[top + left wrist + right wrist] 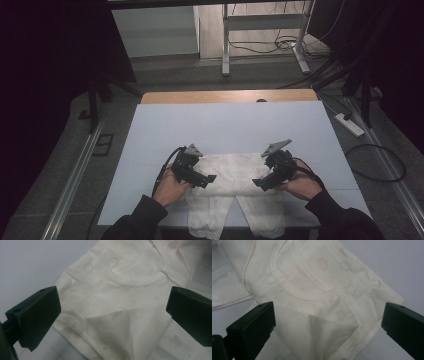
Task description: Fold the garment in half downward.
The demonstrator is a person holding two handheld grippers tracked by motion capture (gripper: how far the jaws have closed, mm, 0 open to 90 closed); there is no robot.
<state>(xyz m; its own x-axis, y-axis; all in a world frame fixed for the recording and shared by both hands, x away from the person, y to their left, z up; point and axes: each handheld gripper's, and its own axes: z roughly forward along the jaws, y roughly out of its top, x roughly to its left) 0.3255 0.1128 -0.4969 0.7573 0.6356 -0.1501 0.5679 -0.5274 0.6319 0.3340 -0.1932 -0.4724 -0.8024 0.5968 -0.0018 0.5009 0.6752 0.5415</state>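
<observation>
**Both grippers open over a cream garment at the near edge**

A cream baby garment (235, 192) lies flat on the pale surface (225, 130), at the middle of its near edge, with two leg parts hanging over that edge. The left gripper (209, 181) hovers over the garment's left side, its fingers (37, 315) spread wide with nothing between them but cloth below. The right gripper (259, 183) hovers over the right side, fingers (253, 327) equally wide and clear of the fabric. In both gripper views a stitched neckline and a folded-in corner show; a snap tab (270, 280) sits beside the neckline.
</observation>
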